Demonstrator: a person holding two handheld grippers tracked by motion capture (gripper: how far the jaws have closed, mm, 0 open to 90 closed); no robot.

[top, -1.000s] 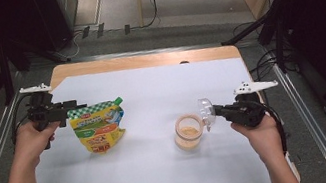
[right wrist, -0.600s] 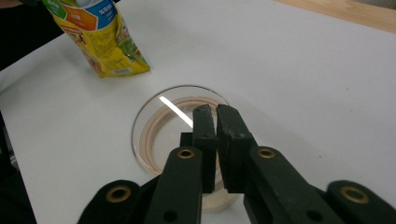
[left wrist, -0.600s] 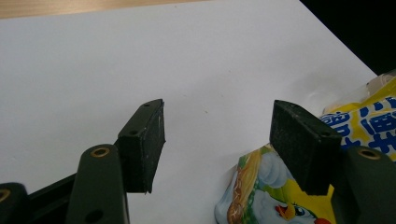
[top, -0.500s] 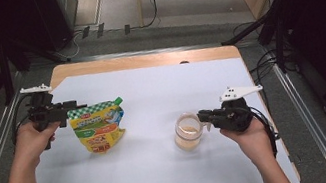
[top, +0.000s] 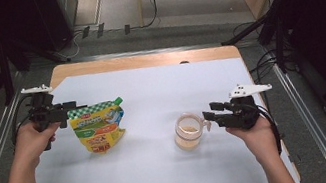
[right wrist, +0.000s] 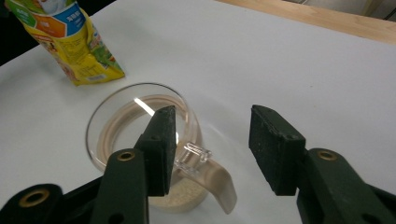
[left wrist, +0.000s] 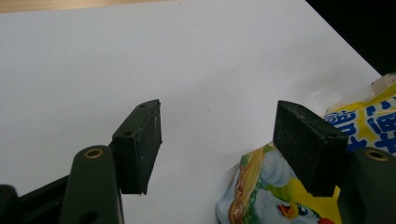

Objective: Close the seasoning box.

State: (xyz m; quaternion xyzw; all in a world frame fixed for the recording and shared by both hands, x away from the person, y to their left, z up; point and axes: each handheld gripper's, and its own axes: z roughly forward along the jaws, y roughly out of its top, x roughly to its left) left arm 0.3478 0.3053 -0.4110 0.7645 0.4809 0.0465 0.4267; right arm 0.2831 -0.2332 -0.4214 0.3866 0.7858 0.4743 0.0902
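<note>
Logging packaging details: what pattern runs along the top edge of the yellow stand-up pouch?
Green-and-white checks on the yellow stand-up pouch, clearest in the high view.

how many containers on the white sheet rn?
2. A yellow snack pouch stands left of centre, beside the left gripper. A clear glass mug with pale contents stands right of centre, its handle facing the right gripper. None seems hidden.
</note>
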